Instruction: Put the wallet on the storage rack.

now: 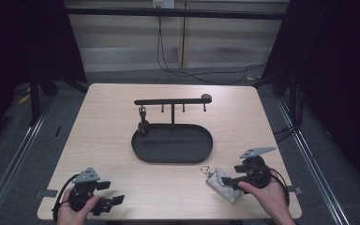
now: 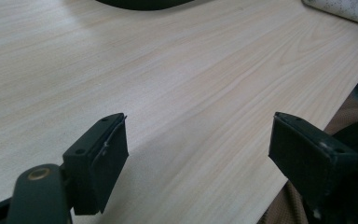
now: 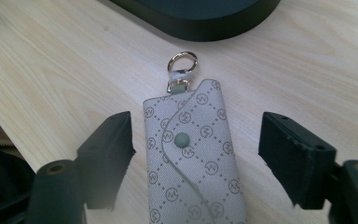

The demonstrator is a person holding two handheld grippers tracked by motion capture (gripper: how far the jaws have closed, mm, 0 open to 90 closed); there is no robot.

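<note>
At the near edge of the table (image 1: 122,117), the right gripper (image 3: 196,154) has its jaws standing apart on either side of the key pouch (image 3: 191,163), with a clear gap of bare wood between each pad and the fabric, so nothing is gripped yet. The pouch lies flat on the near right part of the table, just short of the dark oval tray (image 1: 143,152), its narrow end toward the tray. The likeliest trouble, as a judgement, is a poor pinch: the pouch is flat and soft, so pads closing from the sides could fold or squash it, or skate it along the smooth wood and off the nearby table edge. A grip far back on the body would also leave the metal ring (image 3: 182,61) drooping and swinging, which would make it hard to thread onto a peg of the hanger stand (image 1: 172,101) beyond the tray, where one small item already hangs at the left. The pouch is pale grey with a dotted diamond pattern and small round logos, a flap closed by a grey-green snap (image 3: 182,139), and a tab carrying the ring. The left gripper (image 2: 198,154) rests at the near left corner, jaws wide apart over bare wood.
</note>
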